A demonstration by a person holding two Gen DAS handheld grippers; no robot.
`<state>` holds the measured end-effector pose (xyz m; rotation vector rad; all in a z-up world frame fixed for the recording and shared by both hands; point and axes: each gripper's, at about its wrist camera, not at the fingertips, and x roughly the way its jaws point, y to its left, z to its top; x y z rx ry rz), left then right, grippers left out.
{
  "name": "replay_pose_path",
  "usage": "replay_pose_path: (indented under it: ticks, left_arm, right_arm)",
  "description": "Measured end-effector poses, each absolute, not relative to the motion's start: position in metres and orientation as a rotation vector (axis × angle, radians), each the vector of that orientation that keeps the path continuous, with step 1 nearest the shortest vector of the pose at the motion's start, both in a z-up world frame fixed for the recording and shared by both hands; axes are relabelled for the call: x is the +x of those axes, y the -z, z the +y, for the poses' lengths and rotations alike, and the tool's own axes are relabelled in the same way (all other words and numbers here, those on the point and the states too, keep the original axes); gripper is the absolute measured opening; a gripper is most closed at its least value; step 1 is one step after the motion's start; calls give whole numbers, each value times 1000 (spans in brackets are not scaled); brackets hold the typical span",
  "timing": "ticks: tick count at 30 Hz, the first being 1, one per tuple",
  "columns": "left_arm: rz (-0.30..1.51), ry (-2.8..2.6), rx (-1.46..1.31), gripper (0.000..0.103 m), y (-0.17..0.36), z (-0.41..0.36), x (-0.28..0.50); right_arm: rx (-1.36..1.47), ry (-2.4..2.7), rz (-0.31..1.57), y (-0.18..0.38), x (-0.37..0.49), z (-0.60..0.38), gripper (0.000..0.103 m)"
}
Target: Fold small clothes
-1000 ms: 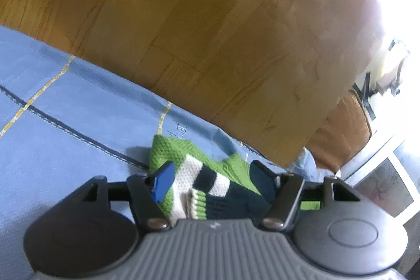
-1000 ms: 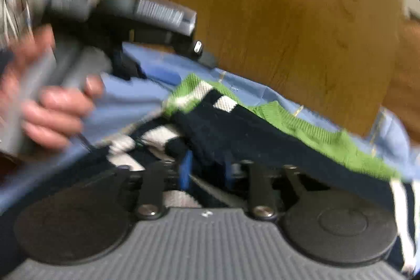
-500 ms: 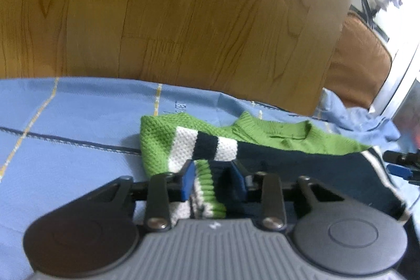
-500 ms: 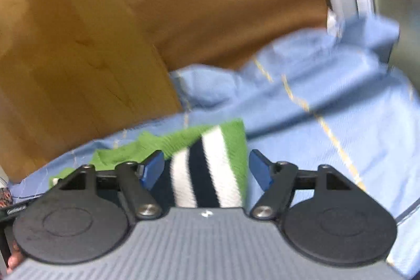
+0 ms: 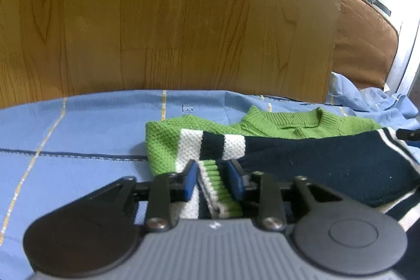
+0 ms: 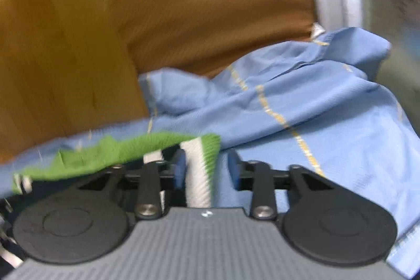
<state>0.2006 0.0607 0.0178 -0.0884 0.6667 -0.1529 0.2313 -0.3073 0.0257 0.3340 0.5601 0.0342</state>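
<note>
A small green knit sweater (image 5: 315,159) with a navy body and white stripes lies flat on the blue bedsheet (image 5: 78,138). My left gripper (image 5: 212,179) has the ribbed green-and-white sleeve cuff (image 5: 218,185) between its blue pads. Both pads still touch the cuff while the jaws are opening. In the right wrist view my right gripper (image 6: 206,169) straddles the sweater's (image 6: 118,154) other sleeve end (image 6: 199,169), striped white and green. Its jaws are closing. The left pad meets the knit, and bare sheet shows before the right pad.
A wooden headboard (image 5: 170,17) rises just behind the sheet. A brown cushion (image 6: 210,4) leans at the back right, with bunched blue sheet (image 6: 302,101) in front of it. Flat sheet stretches to the left of the sweater.
The left view levelled out and its wide jaws closed onto the cuff. The right gripper swung away from the hand and other gripper to the far sleeve, stood wide, then narrowed around it.
</note>
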Motion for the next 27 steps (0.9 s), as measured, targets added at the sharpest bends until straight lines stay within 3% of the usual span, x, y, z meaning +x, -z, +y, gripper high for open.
replay_pose_path:
  ticks: [4, 6, 8, 12, 13, 14, 15, 19, 21, 24, 27]
  left_arm:
    - [644, 169, -158, 38, -22, 71, 199]
    - [611, 176, -194, 40, -26, 77, 196]
    - [590, 201, -205, 41, -28, 77, 193]
    - [587, 260, -119, 41, -27, 60, 188]
    - [593, 270, -80, 41, -25, 53, 186]
    - [604, 274, -40, 41, -23, 46, 186]
    - [619, 269, 1, 41, -20, 40, 187]
    - [639, 270, 42, 41, -19, 32, 187]
    - [639, 268, 52, 41, -19, 30, 187]
    - [638, 270, 73, 46, -17, 27, 185]
    - [640, 275, 85, 50, -16, 25, 186]
  right_arm:
    - [367, -73, 550, -34, 197, -316, 42]
    - [348, -111, 566, -34, 178, -315, 47]
    - [329, -157, 596, -32, 166, -310, 62]
    - [317, -166, 654, -25, 163, -301, 65]
    - [336, -158, 669, -22, 168, -302, 60]
    - [336, -150, 657, -21, 169, -303, 28]
    - [331, -160, 670, -21, 172, -303, 18]
    - [265, -100, 604, -18, 164, -298, 18]
    - [230, -74, 579, -19, 160, -293, 20]
    - [177, -17, 571, -18, 161, -289, 48]
    - [230, -25, 574, -17, 162, -301, 53]
